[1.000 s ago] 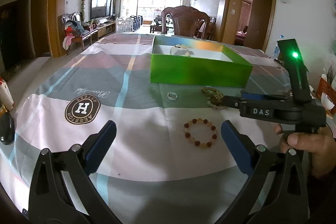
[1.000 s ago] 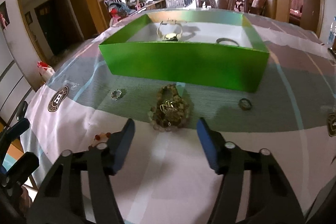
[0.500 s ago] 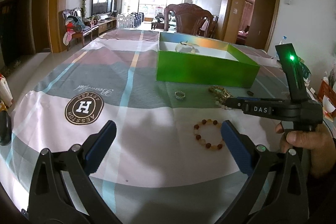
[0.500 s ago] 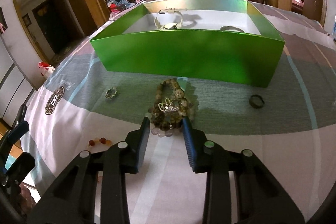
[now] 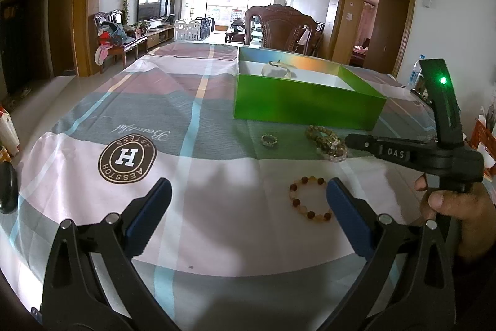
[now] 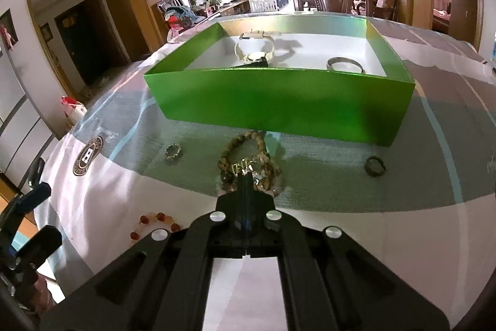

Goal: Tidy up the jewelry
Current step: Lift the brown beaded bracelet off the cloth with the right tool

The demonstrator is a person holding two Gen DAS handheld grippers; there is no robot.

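On the checked tablecloth, in front of the green box, lies a heap of brown bead bracelets with a gold charm. My right gripper has its jaws pressed together at the charm in the middle of that heap, shut on the brown beads. In the left wrist view the same gripper touches the heap from the right, held by a hand. My left gripper stands open above the cloth, with an amber-and-red bead bracelet just inside its right finger.
The green box holds a white watch and a silver bangle. A small sparkly ring lies left of the heap, a dark ring to its right. A wooden chair stands behind the table.
The right gripper's jaws closed from wide open to fully together on the brown bead heap. The left gripper stayed open and shifted only slightly.
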